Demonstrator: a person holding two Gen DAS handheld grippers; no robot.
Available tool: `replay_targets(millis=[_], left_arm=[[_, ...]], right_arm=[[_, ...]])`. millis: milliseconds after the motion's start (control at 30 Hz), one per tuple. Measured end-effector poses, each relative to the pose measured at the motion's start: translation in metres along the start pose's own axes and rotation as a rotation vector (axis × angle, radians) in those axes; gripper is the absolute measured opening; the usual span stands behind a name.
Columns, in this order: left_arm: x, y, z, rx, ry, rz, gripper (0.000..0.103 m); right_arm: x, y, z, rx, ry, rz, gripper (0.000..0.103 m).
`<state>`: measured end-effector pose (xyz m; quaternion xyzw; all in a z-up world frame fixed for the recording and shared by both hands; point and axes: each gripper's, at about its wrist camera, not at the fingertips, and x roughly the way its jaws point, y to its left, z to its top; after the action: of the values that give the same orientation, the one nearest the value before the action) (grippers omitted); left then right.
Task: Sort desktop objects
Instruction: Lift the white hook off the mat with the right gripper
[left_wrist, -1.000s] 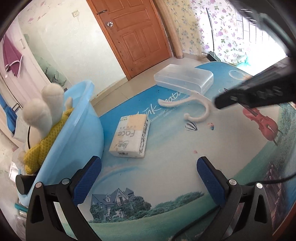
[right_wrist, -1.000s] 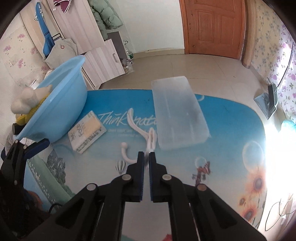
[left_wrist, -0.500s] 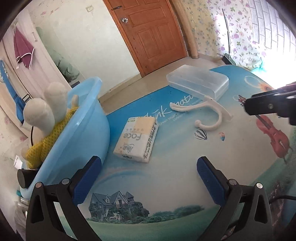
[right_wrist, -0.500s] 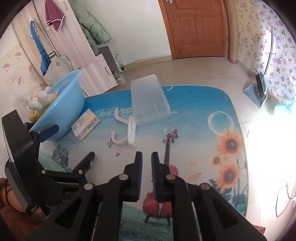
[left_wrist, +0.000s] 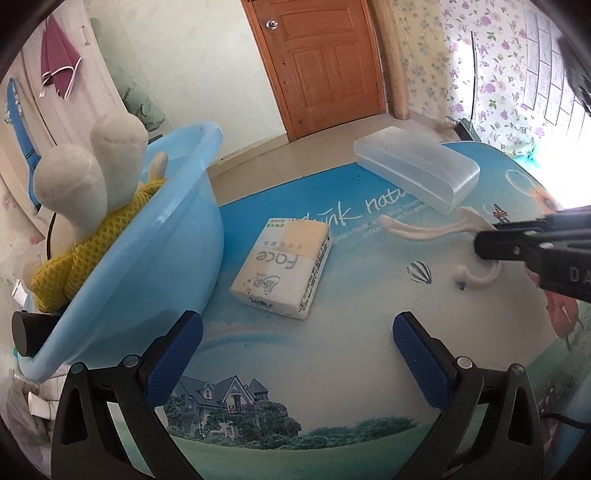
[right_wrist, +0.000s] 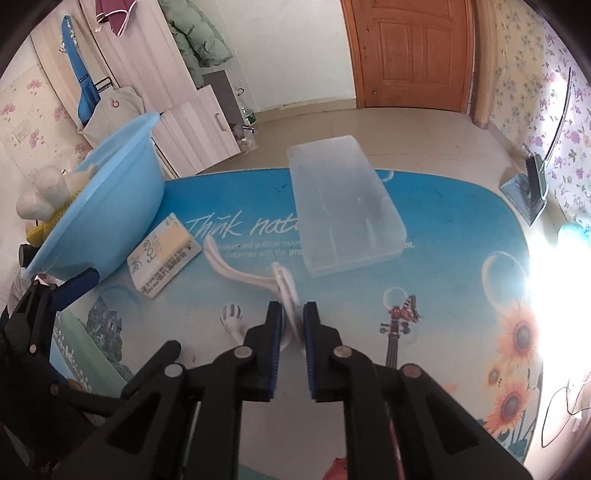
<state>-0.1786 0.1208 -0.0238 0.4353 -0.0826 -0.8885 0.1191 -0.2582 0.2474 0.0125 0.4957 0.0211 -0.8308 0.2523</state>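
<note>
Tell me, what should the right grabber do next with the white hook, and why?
Probably lift it up a little. The jaws of the right gripper are closing with the white hook between them, and its curved end lies on the mat.

left gripper (left_wrist: 297, 345) low in frame, blue pads wide apart, nothing between them, over the printed table mat (left_wrist: 332, 354). tissue pack (left_wrist: 282, 266) lies flat ahead, just beside the blue basin (left_wrist: 155, 240). basin is tilted; plush toy (left_wrist: 92, 192) in yellow knit sits inside. clear plastic box (left_wrist: 415, 168) at the far edge. white hook (left_wrist: 436, 232) near it. right gripper (left_wrist: 480, 245) enters from the right, tip at the hook.
</note>
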Motion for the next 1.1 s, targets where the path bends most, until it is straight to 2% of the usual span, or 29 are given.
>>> replay_targets(millis=[100,300,367,467,567,600,667,733,767,800,833,900,933,1000,1067,1100], left_arm=[[0.003,-0.004,0.004,0.01,0.0,0.02,0.103],[0.02,-0.005,0.022,-0.072,0.054,0.016,0.103],[0.028,-0.001,0.026,-0.14,0.092,-0.026,0.103],[0.04,0.005,0.026,-0.248,0.149,-0.135,0.103],[0.043,0.002,0.027,-0.221,0.142,-0.157,0.102],[0.042,0.001,0.026,-0.21,0.136,-0.163,0.099],[0.037,0.001,0.024,-0.199,0.111,-0.168,0.085],[0.032,-0.001,0.025,-0.19,0.087,-0.165,0.059],[0.031,-0.002,0.024,-0.184,0.077,-0.17,0.054],[0.03,-0.003,0.024,-0.18,0.065,-0.178,0.039],[0.026,-0.003,0.023,-0.17,0.056,-0.185,0.029],[0.024,-0.005,0.023,-0.149,0.042,-0.219,0.018],[0.023,-0.005,0.023,-0.139,0.04,-0.237,0.017],[0.019,-0.009,0.023,-0.115,0.04,-0.23,0.02],[0.018,-0.012,0.023,-0.102,0.032,-0.155,0.051],[0.019,-0.014,0.024,-0.098,0.032,-0.107,0.082]], right_arm=[[-0.012,-0.014,-0.015,0.033,-0.005,-0.01,0.012],[-0.037,-0.039,-0.042,0.104,-0.008,-0.018,0.012],[-0.042,-0.043,-0.047,0.125,-0.011,-0.022,0.012],[-0.045,-0.045,-0.053,0.147,-0.019,-0.017,0.012],[-0.045,-0.044,-0.052,0.15,-0.019,-0.016,0.012],[-0.045,-0.044,-0.051,0.151,-0.019,-0.015,0.012],[-0.046,-0.046,-0.052,0.154,-0.02,-0.012,0.012],[-0.047,-0.046,-0.053,0.155,-0.022,-0.012,0.012],[-0.047,-0.044,-0.053,0.154,-0.023,-0.013,0.012],[-0.047,-0.044,-0.054,0.155,-0.024,-0.012,0.012],[-0.047,-0.044,-0.054,0.155,-0.023,-0.013,0.012],[-0.047,-0.044,-0.054,0.154,-0.023,-0.013,0.012],[-0.047,-0.044,-0.054,0.153,-0.023,-0.013,0.012],[-0.047,-0.044,-0.054,0.152,-0.023,-0.013,0.012],[-0.047,-0.044,-0.054,0.154,-0.024,-0.012,0.012],[-0.048,-0.045,-0.055,0.158,-0.026,-0.012,0.012]])
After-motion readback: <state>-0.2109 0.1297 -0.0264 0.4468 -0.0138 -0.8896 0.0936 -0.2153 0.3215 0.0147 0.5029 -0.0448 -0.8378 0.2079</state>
